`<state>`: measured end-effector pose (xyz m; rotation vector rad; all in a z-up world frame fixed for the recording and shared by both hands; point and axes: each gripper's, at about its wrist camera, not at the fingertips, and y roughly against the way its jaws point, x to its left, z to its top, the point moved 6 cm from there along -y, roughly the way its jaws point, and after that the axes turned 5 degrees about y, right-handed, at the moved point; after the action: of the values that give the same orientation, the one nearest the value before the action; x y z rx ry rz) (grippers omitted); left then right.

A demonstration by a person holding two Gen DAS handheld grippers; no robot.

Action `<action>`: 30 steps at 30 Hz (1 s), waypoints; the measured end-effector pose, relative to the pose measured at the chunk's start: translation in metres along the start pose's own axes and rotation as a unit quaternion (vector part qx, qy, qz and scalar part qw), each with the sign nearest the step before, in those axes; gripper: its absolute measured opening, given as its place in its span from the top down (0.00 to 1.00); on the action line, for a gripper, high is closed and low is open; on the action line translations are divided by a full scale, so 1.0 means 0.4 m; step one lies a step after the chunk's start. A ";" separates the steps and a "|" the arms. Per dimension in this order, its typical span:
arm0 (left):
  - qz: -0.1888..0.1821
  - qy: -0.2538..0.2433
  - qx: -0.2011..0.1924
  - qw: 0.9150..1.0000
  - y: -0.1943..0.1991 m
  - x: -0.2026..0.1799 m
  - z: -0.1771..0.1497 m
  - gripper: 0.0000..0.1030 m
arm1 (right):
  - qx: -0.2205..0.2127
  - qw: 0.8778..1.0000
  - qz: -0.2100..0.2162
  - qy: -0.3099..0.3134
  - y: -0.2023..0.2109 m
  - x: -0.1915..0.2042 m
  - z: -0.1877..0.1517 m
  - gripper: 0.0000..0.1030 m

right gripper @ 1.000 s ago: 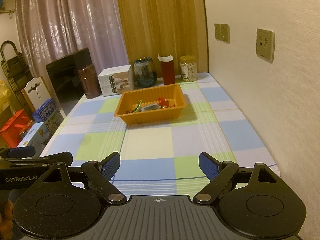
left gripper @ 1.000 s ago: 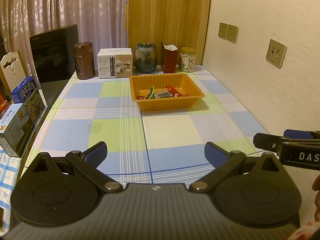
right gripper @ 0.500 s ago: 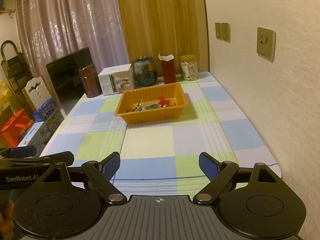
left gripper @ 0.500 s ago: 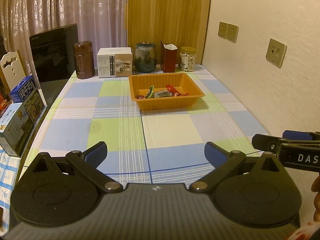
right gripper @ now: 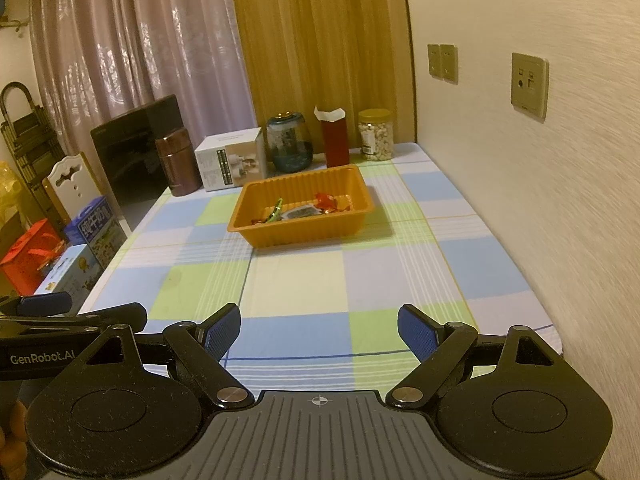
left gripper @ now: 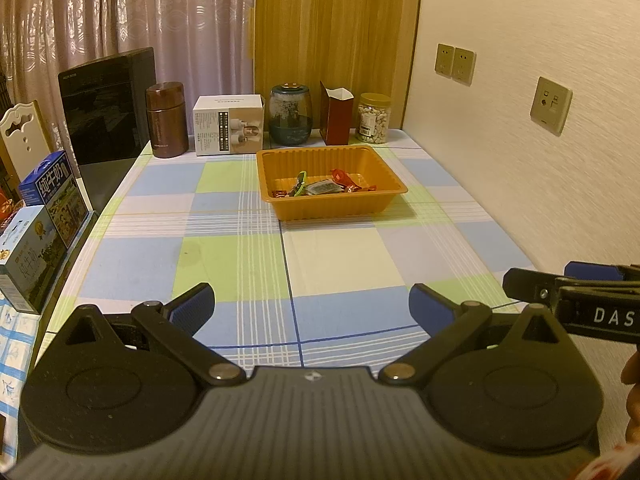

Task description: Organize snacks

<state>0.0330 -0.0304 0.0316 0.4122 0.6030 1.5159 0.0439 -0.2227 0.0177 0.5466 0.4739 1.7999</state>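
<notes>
An orange tray stands on the checked tablecloth toward the far side, and it also shows in the right wrist view. Several wrapped snacks lie inside it, also seen in the right wrist view. My left gripper is open and empty, held over the near edge of the table. My right gripper is open and empty, also at the near edge. Each gripper shows at the side of the other's view: the right one and the left one.
Along the back edge stand a brown canister, a white box, a glass jar, a red carton and a jar of nuts. A black appliance and milk cartons sit left. The wall runs along the right.
Both grippers have drifted very slightly; the view has barely shifted. Nothing was picked up or let go.
</notes>
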 end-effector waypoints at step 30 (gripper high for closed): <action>-0.002 0.004 0.004 1.000 -0.004 -0.008 -0.017 0.00 | 0.001 1.000 0.001 -0.002 -0.001 -0.009 -0.007 0.17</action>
<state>0.0305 -0.0344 0.0254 0.4112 0.6153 1.5130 0.0436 -0.2259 0.0148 0.5524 0.4729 1.8001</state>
